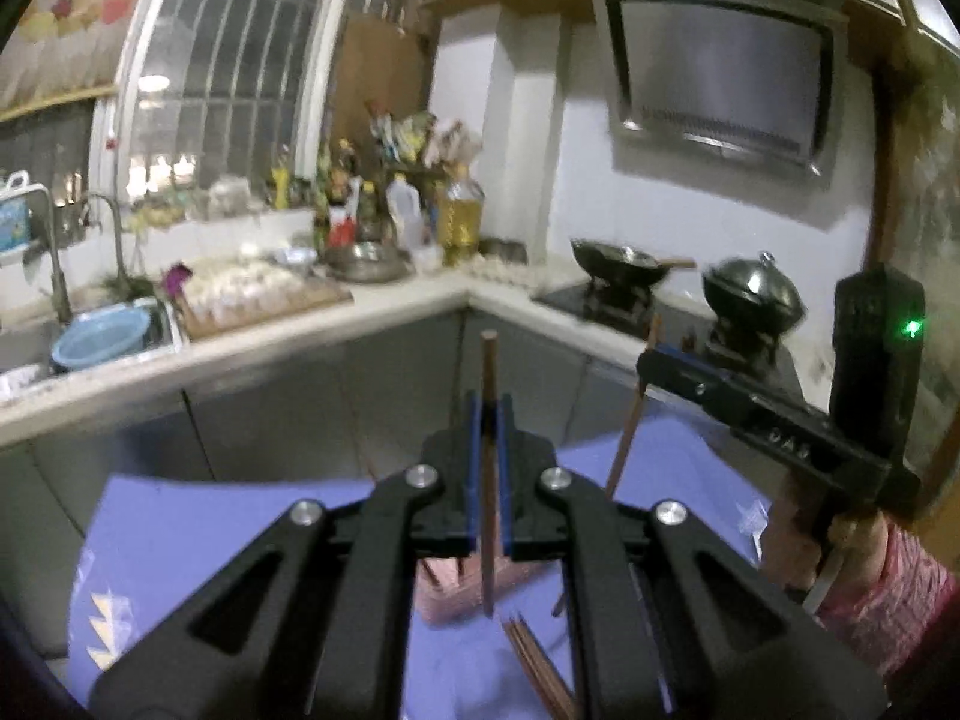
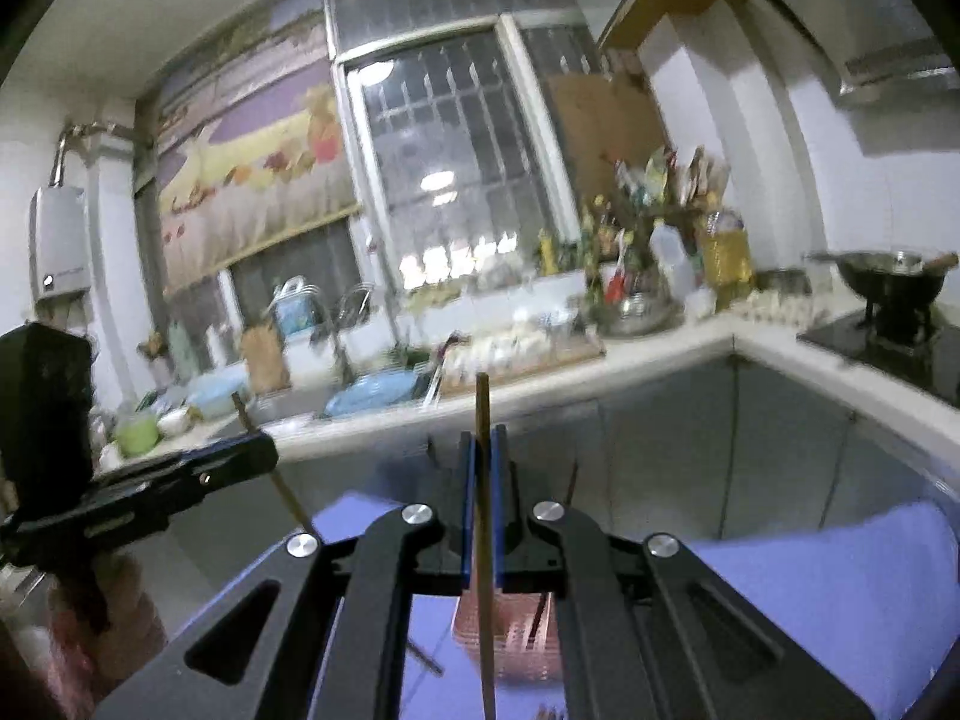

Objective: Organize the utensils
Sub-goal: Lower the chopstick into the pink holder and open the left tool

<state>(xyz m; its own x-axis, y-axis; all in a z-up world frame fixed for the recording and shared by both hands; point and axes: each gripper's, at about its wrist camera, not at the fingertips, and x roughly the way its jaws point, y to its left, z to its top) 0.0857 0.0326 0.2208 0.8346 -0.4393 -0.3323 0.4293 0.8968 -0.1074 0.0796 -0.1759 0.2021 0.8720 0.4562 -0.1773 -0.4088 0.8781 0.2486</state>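
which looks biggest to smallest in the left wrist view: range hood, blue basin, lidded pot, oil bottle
1. range hood
2. blue basin and lidded pot: look about alike, and their distances from the camera differ
3. oil bottle

The left gripper (image 1: 489,420) is matt black plastic with shiny metal rivets and smooth blue pads (image 1: 474,468), clamping a reddish-brown wooden chopstick (image 1: 489,372). At 6 o'clock lies a soft purple cloth (image 1: 240,540); on it stands a pink ribbed plastic holder (image 2: 516,630). The right gripper (image 2: 483,456) pinches a paler wooden chopstick (image 2: 482,408). At 2 o'clock, a glossy dark metal wok (image 1: 618,261).
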